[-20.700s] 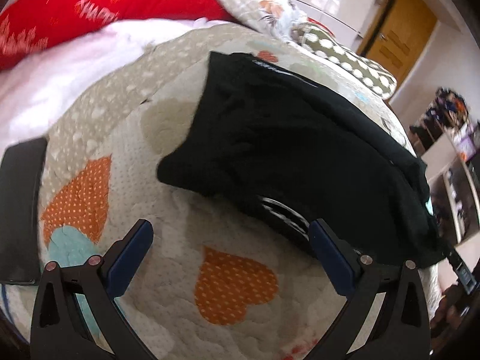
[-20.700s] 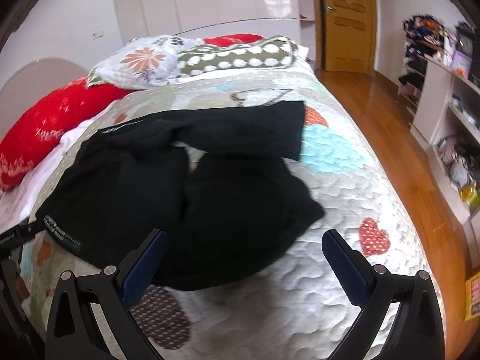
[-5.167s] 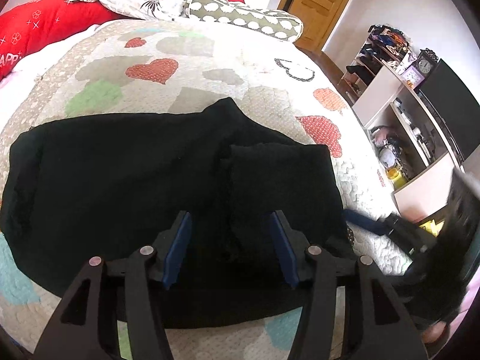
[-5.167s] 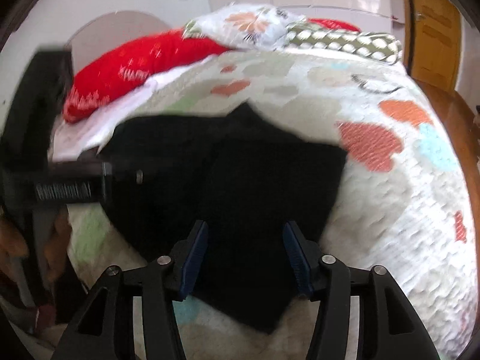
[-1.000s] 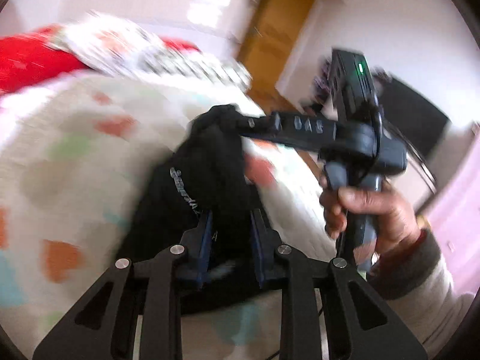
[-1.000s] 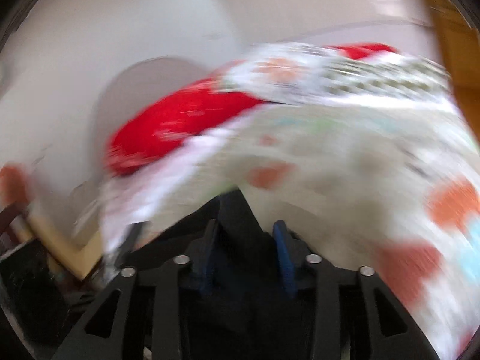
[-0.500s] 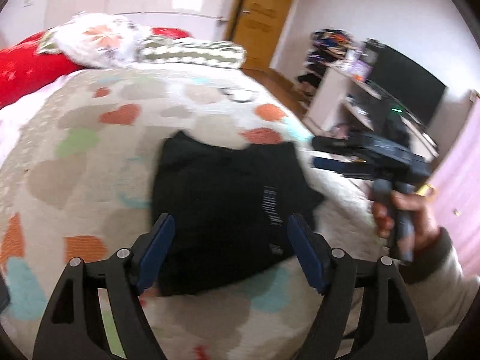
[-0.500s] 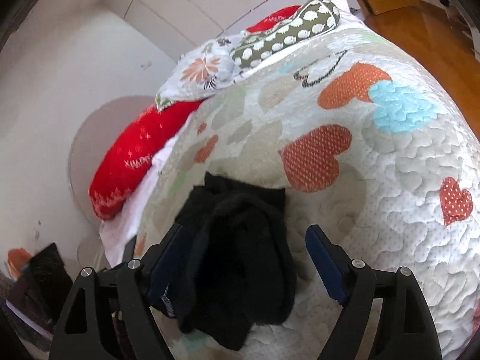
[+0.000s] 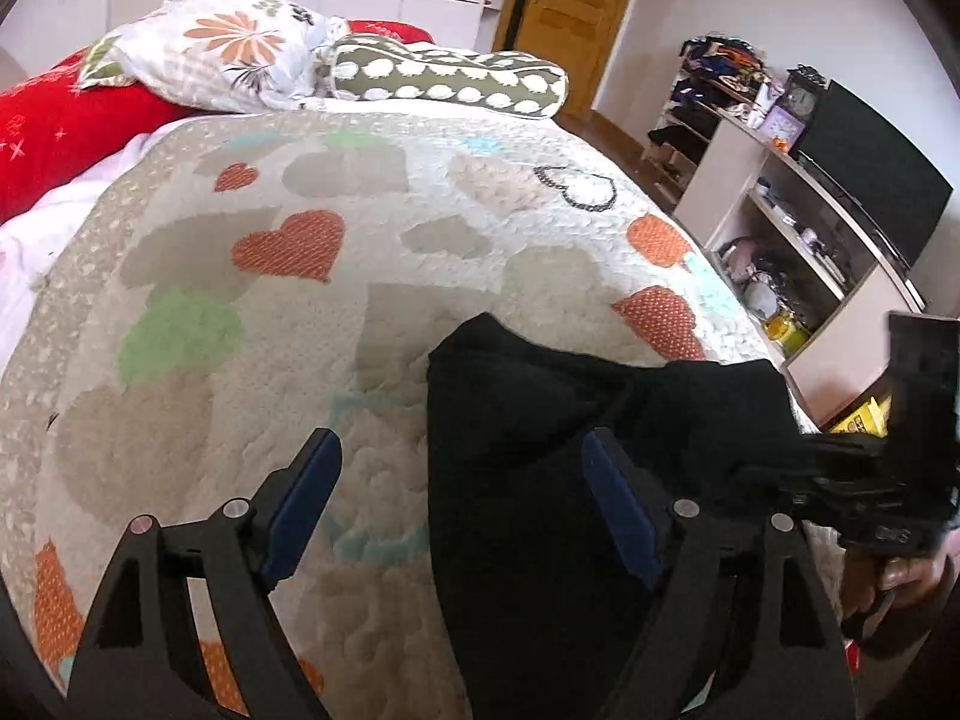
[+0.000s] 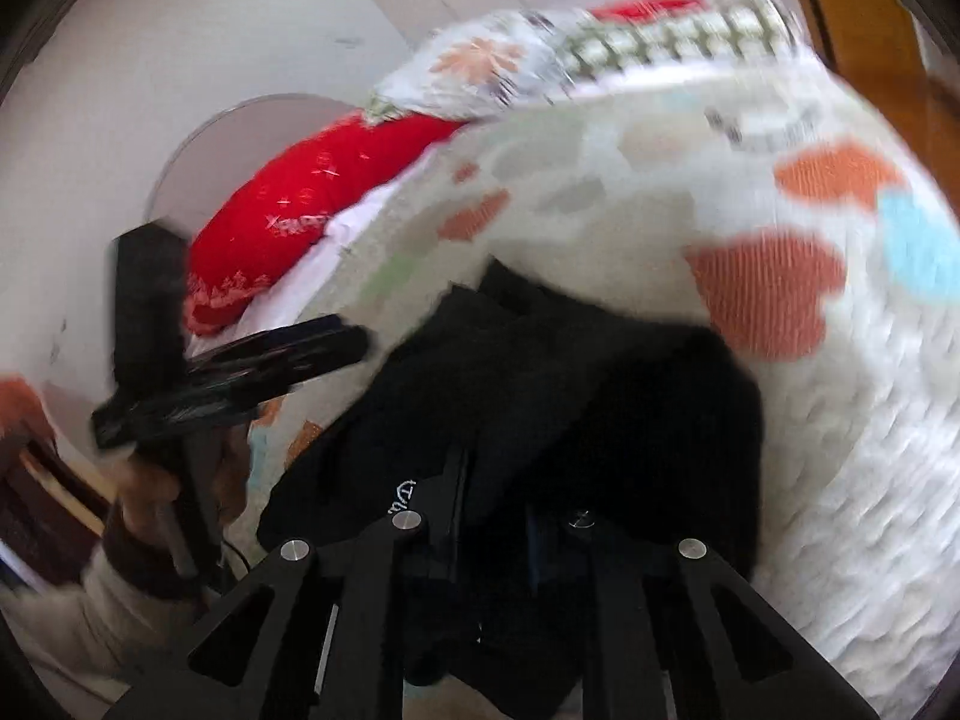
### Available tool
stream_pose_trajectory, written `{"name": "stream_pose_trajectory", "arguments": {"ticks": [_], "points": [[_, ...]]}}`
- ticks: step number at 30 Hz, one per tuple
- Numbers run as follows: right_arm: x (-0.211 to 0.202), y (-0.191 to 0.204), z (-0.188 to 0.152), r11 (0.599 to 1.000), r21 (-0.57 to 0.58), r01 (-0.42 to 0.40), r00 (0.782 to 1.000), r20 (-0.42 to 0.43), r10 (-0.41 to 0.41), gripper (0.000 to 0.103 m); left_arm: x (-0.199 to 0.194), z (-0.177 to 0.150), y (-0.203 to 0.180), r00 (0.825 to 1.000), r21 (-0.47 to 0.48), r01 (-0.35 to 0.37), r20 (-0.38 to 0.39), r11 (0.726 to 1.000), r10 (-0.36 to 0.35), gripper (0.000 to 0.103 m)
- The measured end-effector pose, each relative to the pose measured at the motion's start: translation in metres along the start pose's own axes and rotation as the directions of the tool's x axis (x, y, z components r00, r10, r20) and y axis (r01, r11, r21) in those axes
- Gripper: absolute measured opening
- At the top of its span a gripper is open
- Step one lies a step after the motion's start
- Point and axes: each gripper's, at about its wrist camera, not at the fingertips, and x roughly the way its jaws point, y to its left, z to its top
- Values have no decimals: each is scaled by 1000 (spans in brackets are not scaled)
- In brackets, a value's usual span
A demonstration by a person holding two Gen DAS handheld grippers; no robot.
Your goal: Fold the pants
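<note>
left wrist view: left gripper has its jaws spread wide with nothing clamped; they have just been opening. Its left blue pad sits over bare quilt, its right blue pad over the black fabric.
pants: black soft-knit pants lie as a compact folded bundle on the bed, near its front right corner, with one pointed flap toward the pillows.
change: half a second ago the bundle lay centred between the left jaws; now it sits off to their right, so this hand has let go and drifted aside.
bed: white quilted bedspread with orange, green and grey heart patches, puckered stitching, soft and rounded at the edges.
background: red plush bolster, floral pillow, green pillow with white dots, wooden door, open shelf unit with clutter.
right wrist view: frame is motion-blurred. Right gripper has its jaws drawn nearly together after just closing, and they look pinched on a ridge of the pants; dark on dark, so the pad contact is hard to read.
other hand: the left gripper appears at the left edge, held by a hand in a pale sleeve.
fabric: matte, thick, limp; small white lettering near the right jaws.
meaning: the fold looks almost done. I judge the right hand is regripping to tidy or shift the bundle.
</note>
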Motion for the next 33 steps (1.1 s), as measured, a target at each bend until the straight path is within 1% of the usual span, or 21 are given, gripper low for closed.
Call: {"name": "stream_pose_trajectory", "arguments": {"ticks": [2,4,5,6,7,8,9,11,14,16,17,18,19,20,21,23,25,30,31,32,33], "points": [[-10,0,-1,998,-37,54,999,-2,-54,14,1,3,-4,1000,32,22,14,999,-22,83],[-11,-10,-8,988,-48,149,988,-38,-151,15,7,7,-8,999,71,38,8,997,-39,83],[-10,-16,-13,983,-47,179,982,-56,-181,20,12,9,-10,999,85,46,-5,995,-45,83],[-10,-21,-15,983,-36,181,981,-62,-183,26,17,11,-11,998,93,57,-16,994,-56,83],[-13,-26,-19,984,-15,179,982,-54,-179,36,21,13,-11,997,97,71,-25,993,-69,83],[-19,-29,-21,985,9,171,985,-34,-171,50,25,15,-12,996,103,89,-36,991,-86,83],[-27,-33,-23,985,34,167,986,-11,-167,55,30,17,-13,994,112,102,-51,988,-97,83],[-40,-44,-24,984,82,157,986,36,-160,74,39,22,-14,993,129,101,-66,986,-94,83],[-36,-59,-25,987,142,80,996,36,-86,84,53,28,-14,991,133,106,-94,985,-94,83],[-22,-68,-21,981,172,87,996,1,-88,84,65,28,-12,989,115,103,-120,988,-89,83],[-15,-74,-23,976,197,95,996,-13,-94,80,69,26,-10,988,107,92,-131,990,-78,83],[-13,-74,-23,977,203,71,997,-4,-72,73,72,24,-9,987,102,88,-140,991,-73,83],[-12,-71,-21,980,198,21,1000,2,-22,44,74,21,-6,986,93,92,-145,991,-78,79],[-11,-67,-19,982,190,8,1000,-4,-7,39,74,19,-4,985,84,104,-145,991,-91,76],[-13,-59,-17,987,160,24,1000,1,-24,35,73,18,-1,983,72,125,-142,990,-114,71],[-19,-47,-12,992,125,10,1000,21,-13,13,70,18,2,983,60,133,-137,989,-124,64],[-31,-35,-1,990,125,-69,996,59,62,12,62,19,7,984,48,134,-123,990,-127,56],[-37,3,19,975,71,-211,974,103,204,11,32,27,28,993,10,107,-57,994,-106,53],[-36,6,22,965,78,-250,964,117,241,11,24,29,34,994,-1,101,-42,995,-101,53],[-36,6,27,941,99,-325,939,149,309,11,18,31,39,995,-12,96,-31,995,-97,53],[-37,5,26,926,114,-360,925,170,339,11,12,32,44,996,-22,84,-20,996,-84,53]]}}
